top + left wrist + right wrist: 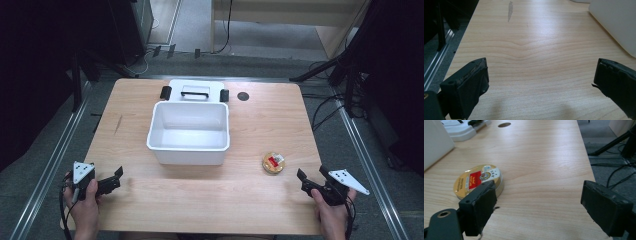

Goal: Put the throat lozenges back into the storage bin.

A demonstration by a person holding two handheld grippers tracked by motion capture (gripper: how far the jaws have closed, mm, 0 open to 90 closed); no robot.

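A person is sitting at a light wooden table (pixel 210 192), holding a two-jaw gripper in each hand near the front edge. The left gripper (pixel 116 179) is resting at the front-left corner with its jaws spread wide and nothing between them; in the left gripper view, bare wood is lying between the two black jaws, with the white wall of a bin (pixel 616 22) rising at the upper right. The right gripper (pixel 309 181) is sitting at the front-right corner, its jaws likewise parted and empty. A round gold tin (pixel 273 163) with a red label is lying flat on the table just ahead of that gripper, to the right of the bin; in the right gripper view the tin (pixel 474 181) is showing beside the near jaw. The open white bin (pixel 189 132) is standing mid-table, its lid (pixel 195 91) with black latches lying behind it, beside a dark round hole (pixel 243 96) in the tabletop.
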